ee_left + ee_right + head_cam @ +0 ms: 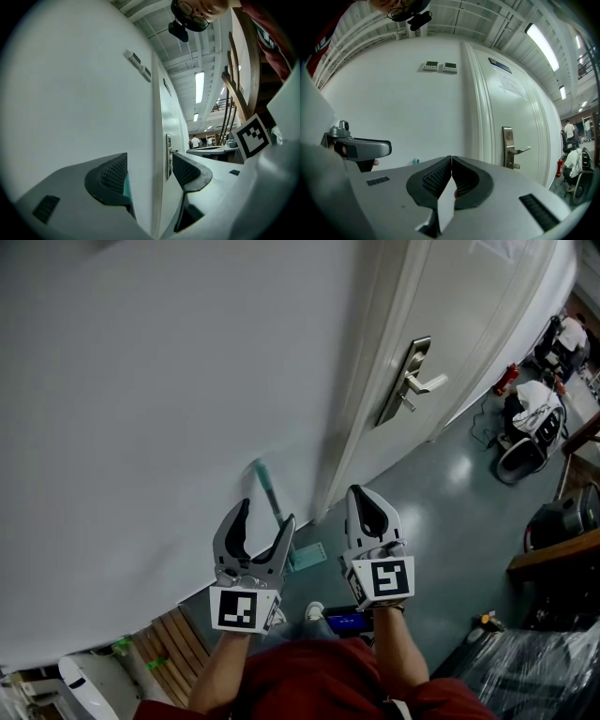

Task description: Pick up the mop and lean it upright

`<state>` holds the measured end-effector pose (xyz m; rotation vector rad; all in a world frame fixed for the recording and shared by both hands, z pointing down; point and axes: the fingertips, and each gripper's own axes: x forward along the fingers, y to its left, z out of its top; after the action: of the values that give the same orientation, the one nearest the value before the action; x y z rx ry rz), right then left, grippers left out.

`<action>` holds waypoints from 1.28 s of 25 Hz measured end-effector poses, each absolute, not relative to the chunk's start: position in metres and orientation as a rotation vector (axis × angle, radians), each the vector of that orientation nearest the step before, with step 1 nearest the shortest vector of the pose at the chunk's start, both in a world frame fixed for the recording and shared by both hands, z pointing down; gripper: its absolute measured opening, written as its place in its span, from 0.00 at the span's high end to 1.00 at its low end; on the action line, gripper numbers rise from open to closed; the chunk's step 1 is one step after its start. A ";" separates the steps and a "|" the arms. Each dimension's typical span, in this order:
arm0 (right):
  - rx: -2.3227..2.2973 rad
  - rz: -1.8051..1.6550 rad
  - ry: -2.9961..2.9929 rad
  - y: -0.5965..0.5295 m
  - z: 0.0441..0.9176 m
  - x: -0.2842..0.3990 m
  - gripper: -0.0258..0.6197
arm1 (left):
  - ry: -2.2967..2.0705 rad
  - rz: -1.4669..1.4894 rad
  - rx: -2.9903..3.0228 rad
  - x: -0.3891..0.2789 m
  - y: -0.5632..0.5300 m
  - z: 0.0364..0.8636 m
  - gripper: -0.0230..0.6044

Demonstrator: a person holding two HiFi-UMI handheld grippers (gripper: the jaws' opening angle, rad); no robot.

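The mop leans upright against the white wall (141, 409); its teal handle (265, 486) rises from a teal head (306, 558) on the floor by the door frame. My left gripper (266, 514) is open, its jaws spread on either side of the handle's line, and I see no contact with it. In the left gripper view only a teal sliver of the mop (125, 185) peeks past the left jaw of that gripper (150, 171). My right gripper (362, 501) is shut and empty, just right of the mop. The right gripper view shows its own jaws (451, 161) pressed together and the handle's tip (416, 161).
A white door with a metal lever handle (413, 381) stands right of the mop. Bags and gear (527, 424) lie on the grey floor at far right, beside a wooden bench (555, 555). Wooden slats (174, 643) sit at lower left. Two wall panels (438, 66) hang high.
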<state>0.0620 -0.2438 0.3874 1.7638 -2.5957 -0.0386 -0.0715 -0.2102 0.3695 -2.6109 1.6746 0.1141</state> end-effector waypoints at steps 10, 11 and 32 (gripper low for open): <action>1.737 -0.057 -2.599 -0.238 0.386 0.059 0.93 | 1.679 0.135 -2.603 -0.072 -0.213 0.366 0.52; 1.735 -0.058 -2.597 -0.238 0.386 0.059 0.93 | 1.677 0.142 -2.600 -0.072 -0.213 0.365 0.54; 1.736 -0.099 -2.613 -0.231 0.375 0.052 0.94 | 1.767 0.125 -2.538 -0.081 -0.217 0.356 0.94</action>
<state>0.0515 -0.2310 0.3748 1.7358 -2.6134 -0.0993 -0.0808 -0.2171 0.3557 -2.5376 1.7672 0.1250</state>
